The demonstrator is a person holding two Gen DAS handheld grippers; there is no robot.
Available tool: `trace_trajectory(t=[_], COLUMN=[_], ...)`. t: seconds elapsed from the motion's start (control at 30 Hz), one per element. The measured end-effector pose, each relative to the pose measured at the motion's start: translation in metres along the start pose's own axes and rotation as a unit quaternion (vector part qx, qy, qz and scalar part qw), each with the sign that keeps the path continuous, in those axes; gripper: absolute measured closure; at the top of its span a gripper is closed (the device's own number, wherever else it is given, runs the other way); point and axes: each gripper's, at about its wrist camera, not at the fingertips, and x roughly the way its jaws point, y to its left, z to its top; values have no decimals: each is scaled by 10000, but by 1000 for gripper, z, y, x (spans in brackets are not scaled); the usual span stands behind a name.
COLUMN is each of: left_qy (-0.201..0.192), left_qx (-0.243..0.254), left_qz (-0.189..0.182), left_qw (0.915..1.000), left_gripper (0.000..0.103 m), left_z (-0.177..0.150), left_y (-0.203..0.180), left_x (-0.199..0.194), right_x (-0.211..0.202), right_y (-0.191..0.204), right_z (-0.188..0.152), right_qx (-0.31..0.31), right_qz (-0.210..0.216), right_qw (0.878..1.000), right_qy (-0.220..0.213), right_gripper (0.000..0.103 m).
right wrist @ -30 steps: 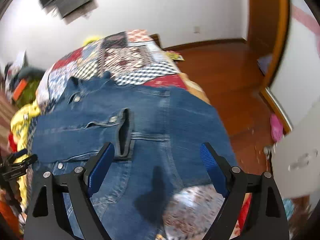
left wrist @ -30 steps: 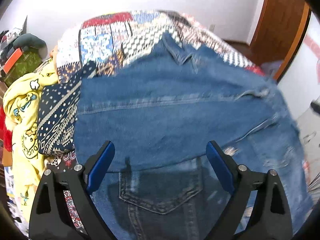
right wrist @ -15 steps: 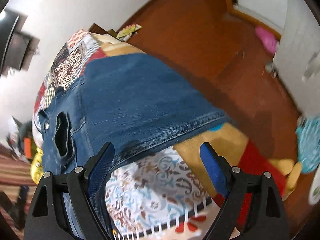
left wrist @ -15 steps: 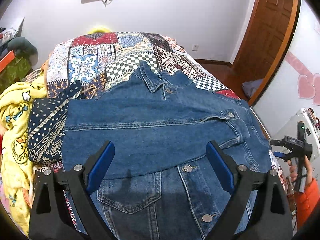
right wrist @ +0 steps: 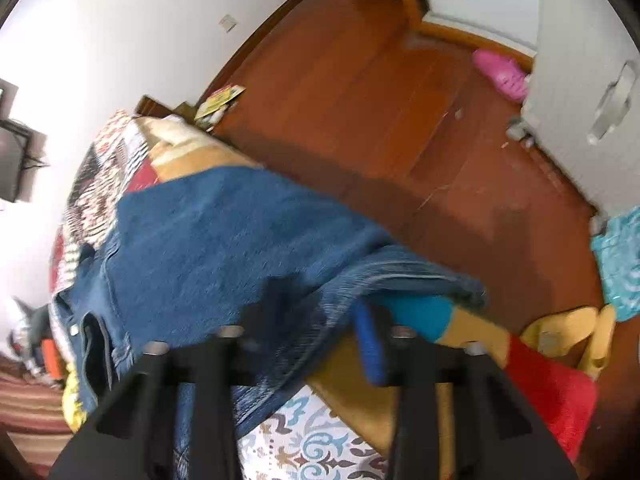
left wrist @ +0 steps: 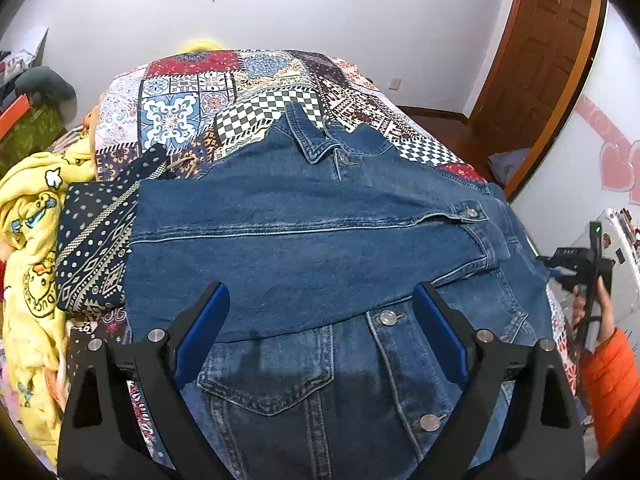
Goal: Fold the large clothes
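The blue denim jacket (left wrist: 320, 240) lay face up on the patchwork-covered bed (left wrist: 208, 96), one sleeve folded across. The left gripper (left wrist: 320, 336) hovered open above it, holding nothing. The right gripper (right wrist: 320, 320) was closing on the jacket's side edge; in my judgement, the next move was folding this side inward.

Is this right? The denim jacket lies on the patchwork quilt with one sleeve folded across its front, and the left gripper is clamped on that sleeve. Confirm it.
Not quite. The left gripper is not clamped on the sleeve; its jaws stand wide open above it, as the left wrist view shows. The denim jacket does lie on the patchwork quilt with that sleeve folded across its front.
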Motion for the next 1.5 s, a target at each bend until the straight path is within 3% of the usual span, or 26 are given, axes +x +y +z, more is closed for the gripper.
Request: trace_trajectory(t=[0.13, 0.3, 0.47, 0.6, 0.67, 0.77, 0.97, 1.2, 1.3, 1.33, 1.37, 1.5], left_qy=[-22, -38, -104, -181, -247, -326, -187, 26, -30, -55, -92, -212], left_qx=[20, -44, -74, -48, -36, -67, -56, 162, 321, 389, 490, 1034], left_qz=[9, -25, -67, -72, -57, -83, -336, -286, -301, -312, -321, -415], left_qw=[10000, 10000, 9999, 9998, 9997, 9994, 9992, 9995, 9990, 9987, 9982, 9935], left_gripper=[10, 10, 10, 10, 10, 10, 10, 11, 11, 11, 11, 11], left_z=[-4, -6, -9, -10, -11, -12, -17, -14, 0, 5, 12, 37], left_y=[4, 10, 14, 18, 19, 23, 22, 2, -16, -23, -31, -75], left_x=[-3, -5, -11, -19, -25, -34, -35, -22, -21, -21, -21, -21], right_x=[-25, -80, -134, -146, -138, -109, -29, -8, -29, -36, -44, -73], right_y=[18, 63, 131, 184, 209, 227, 227, 213, 201, 198, 193, 178], right_z=[-3, -7, -24, -55, -78, -106, -149, -164, -158, -155, -150, -135], right_qx=[-423, -1091, -1979, -2773, -3216, -3602, -3841, -3880, -3863, -3847, -3834, -3742], right_qz=[-139, 207, 913, 1310, 1448, 1476, 1171, 874, 925, 928, 934, 859], right_qw=[9982, 9885, 9658, 9419, 9279, 9176, 9148, 9127, 9122, 9134, 9151, 9232], right_qy=[-402, -1024, -1405, -1370, -1206, -805, 441, 935, 1007, 953, 826, 146], right_gripper=[91, 94, 95, 95, 95, 95, 95, 94, 85, 74, 62, 51])
